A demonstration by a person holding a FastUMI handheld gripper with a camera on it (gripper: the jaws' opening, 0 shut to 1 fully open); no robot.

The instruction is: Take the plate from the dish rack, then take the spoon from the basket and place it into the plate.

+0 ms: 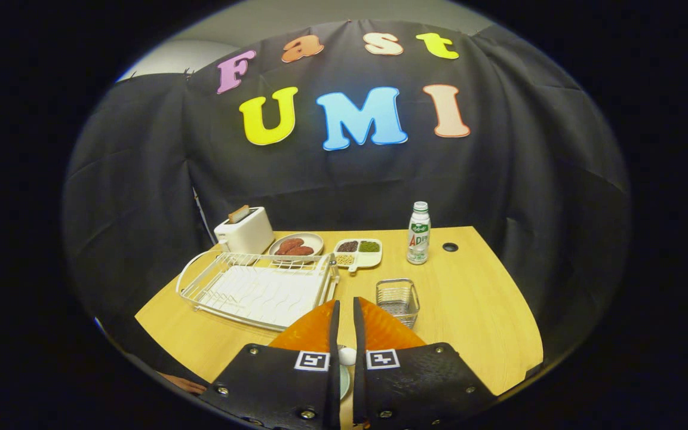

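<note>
Fingers [334, 325] of the gripper [344, 322] stand nearly closed, with a thin gap between them. A small white thing, maybe the spoon [347, 356], sits low in that gap, but I cannot tell if both fingers press it. The plate [314, 331] lies on the table [475, 310] right under the fingers, out of the dish rack [257, 288] beside it. The basket [398, 300] just ahead looks empty. I think the spoon step is in hand. Next, lower the spoon onto the plate and let go gently.
</note>
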